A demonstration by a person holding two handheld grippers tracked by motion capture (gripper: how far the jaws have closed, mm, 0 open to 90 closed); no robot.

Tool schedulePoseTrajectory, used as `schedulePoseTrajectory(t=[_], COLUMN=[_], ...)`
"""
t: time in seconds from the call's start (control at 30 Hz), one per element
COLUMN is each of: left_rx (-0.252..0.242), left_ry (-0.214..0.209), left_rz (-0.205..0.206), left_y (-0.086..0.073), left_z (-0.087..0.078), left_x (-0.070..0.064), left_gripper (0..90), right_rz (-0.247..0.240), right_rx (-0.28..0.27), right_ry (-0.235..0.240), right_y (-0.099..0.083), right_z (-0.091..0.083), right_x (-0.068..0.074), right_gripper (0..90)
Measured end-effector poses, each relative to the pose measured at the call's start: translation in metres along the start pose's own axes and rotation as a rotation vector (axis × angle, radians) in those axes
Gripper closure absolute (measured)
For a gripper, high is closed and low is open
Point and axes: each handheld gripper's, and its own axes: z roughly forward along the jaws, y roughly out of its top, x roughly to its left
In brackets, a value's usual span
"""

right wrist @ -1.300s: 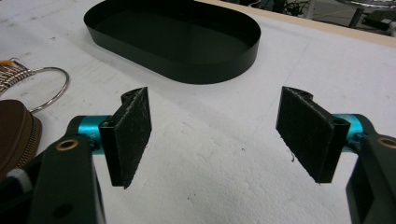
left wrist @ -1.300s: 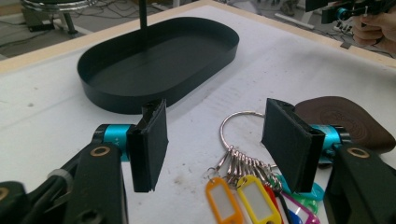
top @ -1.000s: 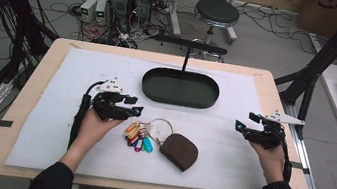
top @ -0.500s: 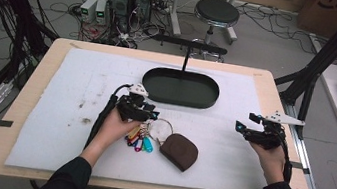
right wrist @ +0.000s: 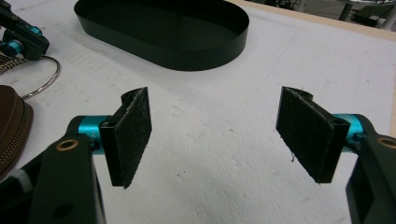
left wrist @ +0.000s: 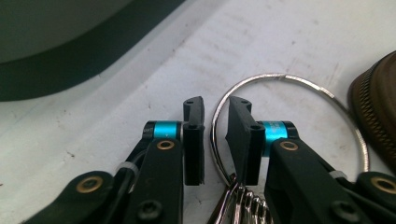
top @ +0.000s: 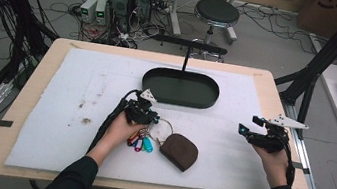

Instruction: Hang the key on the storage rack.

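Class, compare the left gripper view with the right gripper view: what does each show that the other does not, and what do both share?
Left gripper view alone: the left claw with its jaws nearly closed astride the wire of the key ring, and a cluster of smaller rings between them.

Right gripper view alone: the right claw with jaws wide apart over bare white mat, and the wooden table edge.

Both: the black oval tray, the brown zipped pouch, the key ring and the mat.
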Motion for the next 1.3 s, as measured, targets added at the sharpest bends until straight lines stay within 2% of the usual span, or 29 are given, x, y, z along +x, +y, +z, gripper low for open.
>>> schedulePoseTrajectory(t=[0.13,0.23,0.33,0.4,0.47,0.63,0.77,0.8,1.0,1.3], left_rx=[0.000,0.000,0.008,0.008,-0.013,-0.118,-0.192,-0.202,-0.211,-0.216], left_ry=[0.027,0.045,0.064,0.055,0.020,-0.027,-0.050,-0.057,-0.077,-0.111], left_rz=[0.009,0.035,0.052,0.047,0.027,0.006,0.013,0.028,0.096,0.117], left_y=[0.000,0.000,0.001,0.001,0.000,0.001,0.002,0.001,-0.001,-0.004], left_z=[0.000,0.001,0.001,-0.001,-0.007,-0.027,-0.049,-0.054,-0.067,-0.070], left_x=[-0.002,-0.006,-0.009,-0.008,-0.003,0.001,0.001,0.001,-0.007,-0.008], left_gripper=[81.0,85.7,86.0,86.0,86.2,86.2,86.2,86.2,86.3,86.0], right_rz=[0.006,0.004,0.001,0.004,0.000,0.002,0.003,0.003,0.003,0.004], right_rx=[-0.001,0.001,0.002,0.002,-0.005,-0.008,-0.012,-0.011,-0.017,-0.019], right_ry=[-0.005,-0.005,-0.005,-0.006,-0.006,-0.005,-0.006,-0.005,-0.004,-0.005], right_y=[-0.001,-0.001,-0.001,-0.001,-0.001,-0.001,0.000,0.000,0.000,0.001], right_z=[-0.001,-0.001,0.000,-0.001,-0.001,-0.001,0.000,0.000,0.002,0.002], right_x=[-0.001,-0.001,0.000,0.000,-0.001,-0.001,-0.001,-0.001,-0.002,-0.002], right_gripper=[27.1,27.2,27.3,27.3,27.3,27.3,27.4,27.4,27.5,27.5])
